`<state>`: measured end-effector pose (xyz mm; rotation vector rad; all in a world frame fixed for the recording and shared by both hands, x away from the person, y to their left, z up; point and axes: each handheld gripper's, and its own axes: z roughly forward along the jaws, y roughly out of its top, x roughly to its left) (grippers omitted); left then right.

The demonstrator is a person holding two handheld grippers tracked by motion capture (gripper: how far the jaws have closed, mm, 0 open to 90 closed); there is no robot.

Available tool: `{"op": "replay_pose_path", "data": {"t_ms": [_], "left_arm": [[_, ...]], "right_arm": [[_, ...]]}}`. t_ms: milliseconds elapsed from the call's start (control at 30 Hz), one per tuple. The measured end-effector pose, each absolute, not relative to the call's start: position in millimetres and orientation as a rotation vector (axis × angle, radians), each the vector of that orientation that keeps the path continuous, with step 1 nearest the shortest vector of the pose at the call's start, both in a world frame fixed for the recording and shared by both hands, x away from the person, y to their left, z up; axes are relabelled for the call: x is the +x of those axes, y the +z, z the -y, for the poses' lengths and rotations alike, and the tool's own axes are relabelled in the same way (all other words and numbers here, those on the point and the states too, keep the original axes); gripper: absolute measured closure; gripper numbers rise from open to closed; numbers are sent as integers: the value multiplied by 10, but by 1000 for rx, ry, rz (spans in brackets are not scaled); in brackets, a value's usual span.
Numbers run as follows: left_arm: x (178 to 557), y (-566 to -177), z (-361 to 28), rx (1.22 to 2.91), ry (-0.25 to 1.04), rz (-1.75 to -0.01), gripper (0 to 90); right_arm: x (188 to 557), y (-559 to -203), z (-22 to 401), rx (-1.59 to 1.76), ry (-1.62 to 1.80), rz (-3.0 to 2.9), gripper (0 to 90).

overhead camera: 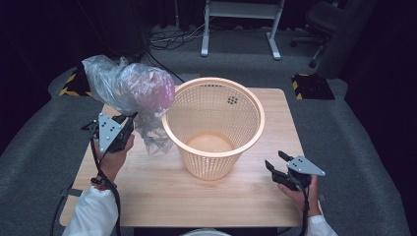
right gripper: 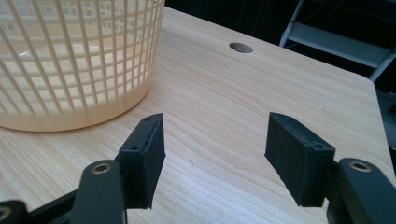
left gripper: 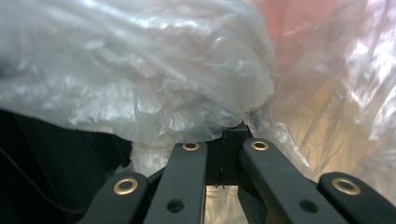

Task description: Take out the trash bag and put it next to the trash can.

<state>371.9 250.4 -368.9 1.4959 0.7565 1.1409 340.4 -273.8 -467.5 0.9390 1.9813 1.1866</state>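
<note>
Standing upright mid-table, the peach plastic basket (overhead camera: 214, 128) is a round, tapered lattice of small square holes with a smooth solid base. Table (overhead camera: 255, 196) is pale wood with fine straight grain. Left gripper (overhead camera: 129, 123) — jaws pinched together on a crinkled, translucent plastic bag (overhead camera: 129, 88), held billowing in the air just left of the basket rim. Right gripper (overhead camera: 275, 162) — jaws spread wide, nothing between them, low over the table right of the basket.
</note>
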Motion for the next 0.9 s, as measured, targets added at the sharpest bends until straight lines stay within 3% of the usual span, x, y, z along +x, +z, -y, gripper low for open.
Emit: {"op": "replay_pose_path", "data": {"t_ms": [600,900], "left_arm": [[4087,-3967,-2647,1713,980,-894,893],[4188,-4181,-2656,1838,792,-958,887]], "right_arm": [[3461,-4782,2685,977,1125,-2062,357],[3471,-4816,2659,972,1105,-2087,356]]}}
